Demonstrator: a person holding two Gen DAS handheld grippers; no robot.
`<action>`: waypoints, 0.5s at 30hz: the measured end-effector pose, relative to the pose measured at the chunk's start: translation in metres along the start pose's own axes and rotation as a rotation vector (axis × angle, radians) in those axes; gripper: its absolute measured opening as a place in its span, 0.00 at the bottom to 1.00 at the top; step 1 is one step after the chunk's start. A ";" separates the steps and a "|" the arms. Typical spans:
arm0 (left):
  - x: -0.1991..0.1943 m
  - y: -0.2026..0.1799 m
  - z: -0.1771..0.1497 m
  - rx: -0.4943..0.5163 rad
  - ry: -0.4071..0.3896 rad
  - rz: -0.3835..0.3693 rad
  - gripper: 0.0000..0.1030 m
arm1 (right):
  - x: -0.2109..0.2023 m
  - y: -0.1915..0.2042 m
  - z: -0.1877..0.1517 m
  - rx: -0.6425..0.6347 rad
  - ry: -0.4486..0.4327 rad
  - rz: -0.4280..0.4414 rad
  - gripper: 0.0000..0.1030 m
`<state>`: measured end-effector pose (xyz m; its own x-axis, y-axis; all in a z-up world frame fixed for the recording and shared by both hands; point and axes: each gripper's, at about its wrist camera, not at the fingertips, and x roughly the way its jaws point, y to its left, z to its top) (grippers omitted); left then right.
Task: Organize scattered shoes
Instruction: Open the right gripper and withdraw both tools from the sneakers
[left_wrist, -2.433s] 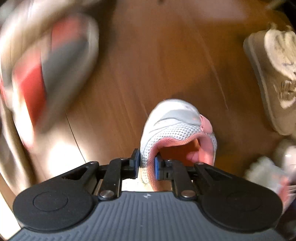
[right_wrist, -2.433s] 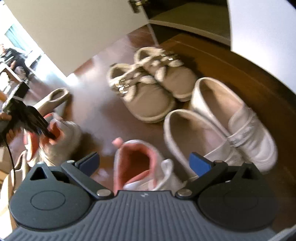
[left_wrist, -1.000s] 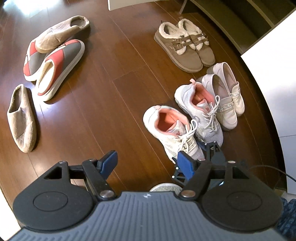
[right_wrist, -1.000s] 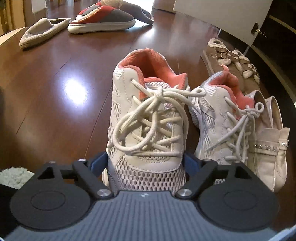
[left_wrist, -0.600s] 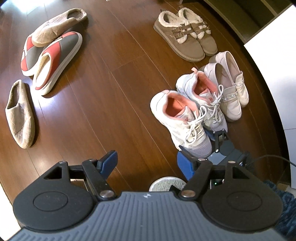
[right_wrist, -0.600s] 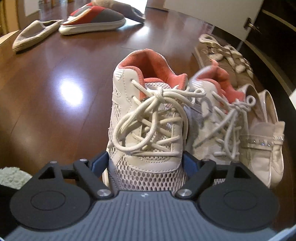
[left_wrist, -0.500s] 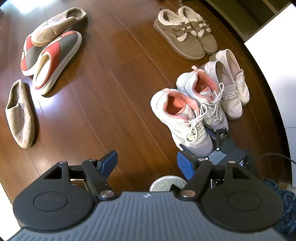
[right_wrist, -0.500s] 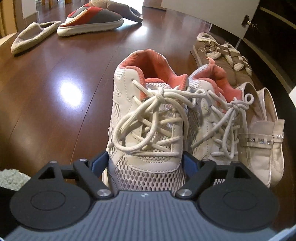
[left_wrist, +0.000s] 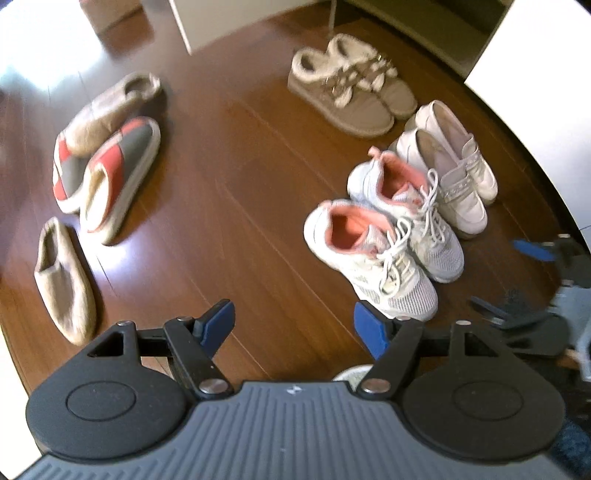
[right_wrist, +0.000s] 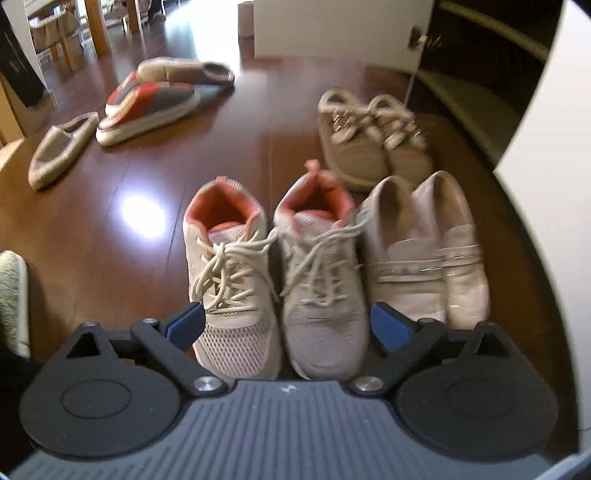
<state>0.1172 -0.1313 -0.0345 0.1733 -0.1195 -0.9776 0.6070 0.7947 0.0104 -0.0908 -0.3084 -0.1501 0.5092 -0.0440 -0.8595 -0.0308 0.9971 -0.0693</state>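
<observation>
Right gripper is opening up as I write this, and nothing is pinched between the pads anymore. A second ago it was clamped around the toe of the near sneaker; now that shoe sits on the floor just ahead of the gripper, touching its partner sneaker on the right side. I've also pulled up and away, so the view is much higher than before.

So that pair looks done, I'd say. Right of them, still close to the gripper, the white loafers are lined up too, and beyond those the tan fur-lined shoes sit side by side.

Left gripper is spread apart and empty, hanging over bare floor.

What's left is the messy bunch far off to the left: one beige slipper alone, the red and grey slippers overlapping, and the other beige slipper resting against them. Probably next.
</observation>
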 end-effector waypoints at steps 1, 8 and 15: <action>-0.004 -0.002 0.000 0.009 -0.020 0.009 0.71 | -0.015 -0.001 0.002 -0.003 0.009 -0.038 0.96; -0.037 -0.013 -0.005 0.062 -0.157 0.117 0.75 | -0.064 -0.004 0.017 0.075 0.026 -0.102 0.97; -0.062 -0.005 -0.022 0.008 -0.215 0.152 0.76 | -0.104 0.010 0.024 0.064 -0.024 -0.068 0.99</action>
<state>0.0866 -0.1151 0.0219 0.4233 -0.1241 -0.8975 0.5675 0.8084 0.1559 -0.1234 -0.2925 -0.0497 0.5287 -0.1107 -0.8415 0.0594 0.9939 -0.0934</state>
